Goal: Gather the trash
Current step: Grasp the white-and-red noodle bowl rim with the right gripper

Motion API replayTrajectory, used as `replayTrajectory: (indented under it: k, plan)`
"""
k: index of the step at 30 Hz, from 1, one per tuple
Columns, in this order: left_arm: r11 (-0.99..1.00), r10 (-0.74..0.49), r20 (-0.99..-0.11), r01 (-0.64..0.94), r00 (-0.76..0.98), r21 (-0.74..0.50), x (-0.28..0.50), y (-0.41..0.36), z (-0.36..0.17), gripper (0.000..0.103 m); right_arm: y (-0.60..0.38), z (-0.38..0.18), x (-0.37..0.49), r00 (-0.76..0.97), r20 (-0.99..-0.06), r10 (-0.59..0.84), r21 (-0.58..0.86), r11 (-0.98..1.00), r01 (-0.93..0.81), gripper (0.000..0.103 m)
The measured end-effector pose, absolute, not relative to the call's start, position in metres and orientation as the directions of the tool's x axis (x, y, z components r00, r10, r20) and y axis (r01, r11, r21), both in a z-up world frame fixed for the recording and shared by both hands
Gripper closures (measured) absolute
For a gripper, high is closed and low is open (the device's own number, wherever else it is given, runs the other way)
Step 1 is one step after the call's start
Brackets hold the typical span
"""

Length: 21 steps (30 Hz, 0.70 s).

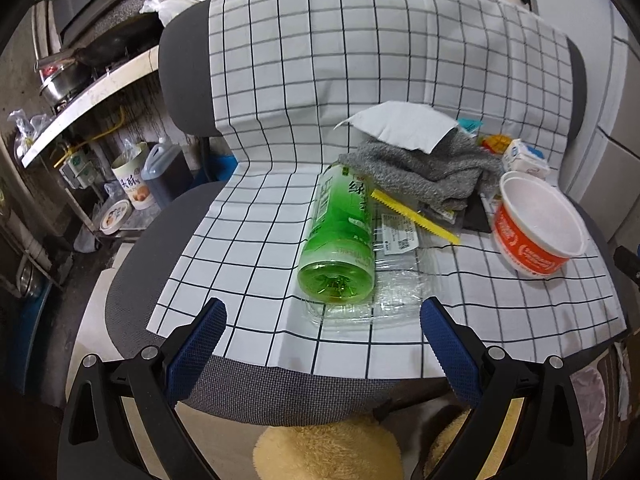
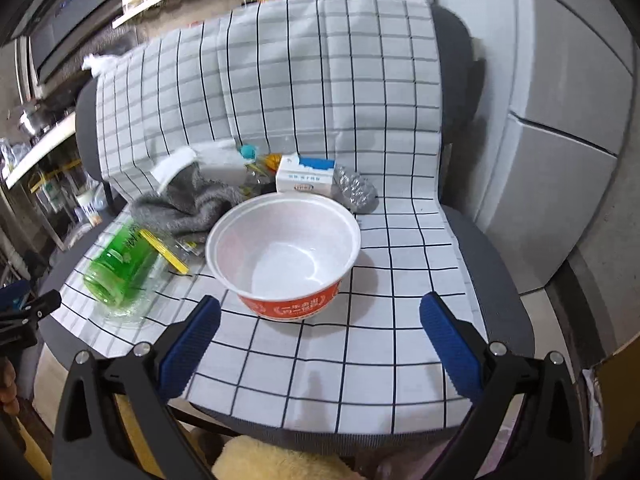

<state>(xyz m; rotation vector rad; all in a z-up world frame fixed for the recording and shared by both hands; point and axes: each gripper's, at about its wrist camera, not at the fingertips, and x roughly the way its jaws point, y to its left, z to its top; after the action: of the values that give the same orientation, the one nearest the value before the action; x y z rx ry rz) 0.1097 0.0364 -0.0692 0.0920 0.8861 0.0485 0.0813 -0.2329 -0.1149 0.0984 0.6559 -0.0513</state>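
A green plastic bottle (image 1: 340,236) lies on its side on the checked cloth (image 1: 248,240) over a chair seat, its base toward my left gripper (image 1: 322,312), which is open and empty just in front of it. A clear plastic wrapper (image 1: 394,272) lies under and beside the bottle. An orange and white paper bowl (image 2: 284,248) stands upright just beyond my right gripper (image 2: 320,312), which is open and empty. The bowl also shows in the left wrist view (image 1: 536,224), and the bottle in the right wrist view (image 2: 120,268). A small milk carton (image 2: 306,176) and a crumpled clear wrapper (image 2: 356,190) lie behind the bowl.
A grey towel (image 1: 424,168) with a white paper (image 1: 404,124) on it lies at the back of the seat. A yellow serrated strip (image 1: 416,216) lies beside the bottle. A kitchen counter with pans (image 1: 80,72) stands to the left, a grey cabinet (image 2: 560,120) to the right.
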Motion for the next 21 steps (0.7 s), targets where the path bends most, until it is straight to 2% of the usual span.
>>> replayTrajectory:
  k: [3, 5, 7, 8, 10, 12, 13, 17, 19, 21]
  plan:
    - [0.995, 0.084, -0.791, -0.017, 0.606, 0.093, 0.123, 0.039, -0.075, 0.007, -0.24, -0.117, 0.099, 0.785, -0.62, -0.007, 0.105, 0.99, 0.092, 0.006]
    - [0.995, 0.091, -0.793, -0.024, 0.603, 0.095, 0.131, 0.04, -0.076, 0.007, -0.248, -0.117, 0.115, 0.781, -0.624, -0.009, 0.123, 0.986, 0.11, 0.013]
    - [0.997, 0.073, -0.792, -0.021, 0.606, 0.075, 0.137, 0.04, -0.075, 0.007, -0.255, -0.12, 0.13, 0.768, -0.64, 0.007, 0.15, 0.982, 0.116, 0.027]
    - [0.998, 0.054, -0.79, -0.016, 0.61, 0.056, 0.14, 0.04, -0.075, 0.007, -0.258, -0.122, 0.136, 0.763, -0.647, 0.015, 0.161, 0.98, 0.118, 0.03]
    - [0.998, 0.055, -0.786, -0.017, 0.616, 0.056, 0.145, 0.038, -0.074, 0.007, -0.262, -0.128, 0.149, 0.749, -0.662, 0.027, 0.179, 0.976, 0.123, 0.049]
    - [0.998, 0.056, -0.785, -0.01, 0.617, 0.063, 0.151, 0.035, -0.075, 0.007, -0.268, -0.136, 0.162, 0.732, -0.68, 0.03, 0.194, 0.971, 0.141, 0.061]
    - [0.998, 0.048, -0.79, -0.004, 0.611, 0.057, 0.155, 0.034, -0.076, 0.007, -0.272, -0.142, 0.168, 0.723, -0.69, 0.032, 0.209, 0.965, 0.157, 0.064]
    - [0.999, -0.005, -0.808, 0.029, 0.59, 0.015, 0.162, 0.029, -0.081, 0.007, -0.281, -0.157, 0.181, 0.702, -0.707, 0.088, 0.293, 0.94, 0.176, 0.067]
    - [0.999, 0.003, -0.807, 0.032, 0.591, 0.028, 0.162, 0.025, -0.084, 0.007, -0.282, -0.161, 0.185, 0.698, -0.71, 0.096, 0.306, 0.935, 0.182, 0.081]
    - [0.999, 0.014, -0.808, 0.034, 0.589, 0.042, 0.161, 0.022, -0.085, 0.007, -0.282, -0.165, 0.187, 0.691, -0.714, 0.111, 0.328, 0.926, 0.189, 0.091]
